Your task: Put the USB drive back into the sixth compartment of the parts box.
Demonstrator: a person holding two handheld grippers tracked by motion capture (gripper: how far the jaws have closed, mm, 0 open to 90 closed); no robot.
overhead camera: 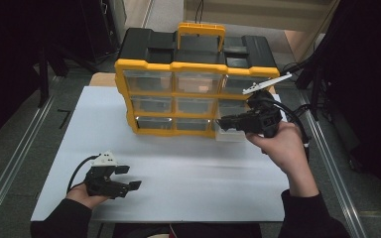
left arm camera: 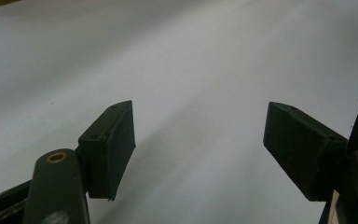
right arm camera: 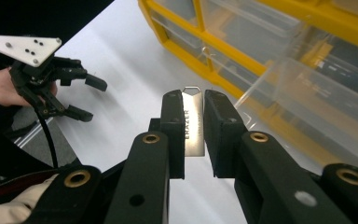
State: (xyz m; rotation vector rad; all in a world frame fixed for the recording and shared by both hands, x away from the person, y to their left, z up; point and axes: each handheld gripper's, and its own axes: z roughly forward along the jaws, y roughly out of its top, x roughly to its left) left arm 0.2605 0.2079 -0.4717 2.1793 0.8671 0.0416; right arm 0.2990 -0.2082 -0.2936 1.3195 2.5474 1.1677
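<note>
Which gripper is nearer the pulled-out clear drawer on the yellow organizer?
Right. The right gripper is just in front of the open drawer, shut on a metal blade. The left gripper rests far off, near the table's front-left.

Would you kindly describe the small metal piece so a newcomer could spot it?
Find the yellow drawer cabinet on the white table. At its lower right corner, the right gripper pinches a flat silver metal tag, the one shiny item there.
</note>
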